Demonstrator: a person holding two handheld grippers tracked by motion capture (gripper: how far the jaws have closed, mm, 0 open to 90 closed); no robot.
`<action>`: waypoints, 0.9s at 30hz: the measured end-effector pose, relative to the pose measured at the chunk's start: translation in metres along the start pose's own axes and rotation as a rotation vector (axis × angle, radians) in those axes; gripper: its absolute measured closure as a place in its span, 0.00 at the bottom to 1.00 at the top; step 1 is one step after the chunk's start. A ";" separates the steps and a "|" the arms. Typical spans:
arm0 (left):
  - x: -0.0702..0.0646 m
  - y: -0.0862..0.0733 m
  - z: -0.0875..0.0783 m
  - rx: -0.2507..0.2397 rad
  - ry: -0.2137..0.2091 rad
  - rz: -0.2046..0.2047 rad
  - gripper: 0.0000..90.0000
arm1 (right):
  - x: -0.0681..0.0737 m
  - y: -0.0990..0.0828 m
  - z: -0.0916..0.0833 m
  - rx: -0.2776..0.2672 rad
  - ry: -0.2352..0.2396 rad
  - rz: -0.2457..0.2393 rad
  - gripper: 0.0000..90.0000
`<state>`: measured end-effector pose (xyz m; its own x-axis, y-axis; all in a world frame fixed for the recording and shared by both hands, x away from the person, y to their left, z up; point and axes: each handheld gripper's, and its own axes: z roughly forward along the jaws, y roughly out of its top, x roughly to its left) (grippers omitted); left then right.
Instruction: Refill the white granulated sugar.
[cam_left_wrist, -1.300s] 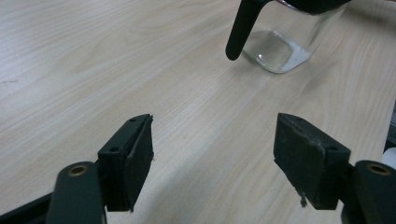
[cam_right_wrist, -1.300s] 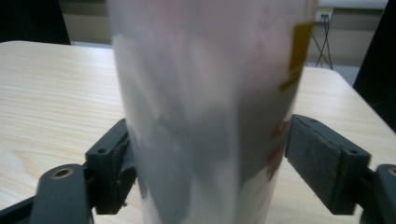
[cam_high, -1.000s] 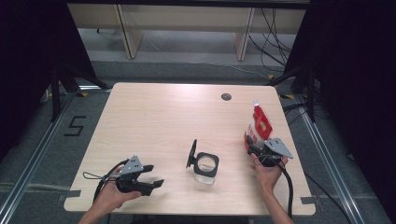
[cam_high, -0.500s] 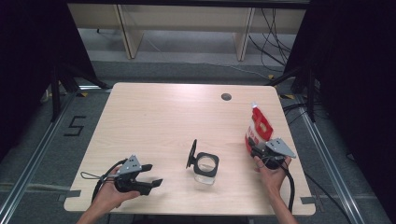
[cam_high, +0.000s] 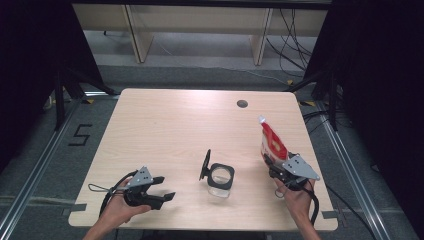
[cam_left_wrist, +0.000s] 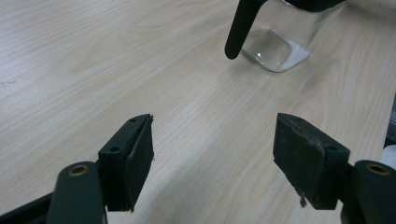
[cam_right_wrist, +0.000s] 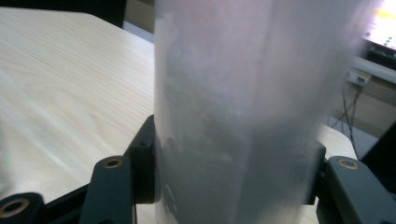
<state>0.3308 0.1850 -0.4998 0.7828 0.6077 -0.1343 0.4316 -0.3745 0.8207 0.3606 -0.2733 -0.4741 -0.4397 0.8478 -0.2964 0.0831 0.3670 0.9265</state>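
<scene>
Pale wooden table (cam_high: 165, 130) in a dark-curtained room, grey floor and shelving beyond; a small dark round hole (cam_high: 242, 104) lies near the far edge. Right gripper (cam_high: 272, 162): fingers have just been closing and now press both sides of a red-and-white pouch (cam_high: 271, 141), held upright near the table's right edge, its white spout uppermost; in the right gripper view the pouch (cam_right_wrist: 243, 107) appears as a blurred pale column between the fingers. The right hand (cam_high: 295, 197) reaches in from the near edge. Left gripper (cam_high: 162, 187): fingers (cam_left_wrist: 130, 163) spread wide, nothing between them, low over bare table and pointing towards a clear glass jar (cam_high: 220, 179) with a black rim and raised black lid, well apart. The left hand (cam_high: 117, 210) rests near the front-left corner.
</scene>
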 end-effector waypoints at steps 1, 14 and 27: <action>0.000 0.000 0.000 0.001 0.000 0.002 0.32 | 0.002 0.003 -0.004 -0.010 0.017 -0.005 0.48; 0.000 0.000 0.000 0.008 0.005 0.020 0.32 | 0.017 0.016 -0.038 -0.006 -0.011 -0.303 0.49; 0.002 -0.003 0.001 -0.002 0.001 0.013 0.32 | 0.039 0.023 -0.051 0.058 -0.093 -0.713 0.49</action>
<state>0.3318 0.1864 -0.5027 0.7876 0.6038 -0.1231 0.4208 -0.3811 0.8232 0.3000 -0.2517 -0.4523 -0.3273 0.4224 -0.8453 -0.1472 0.8608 0.4871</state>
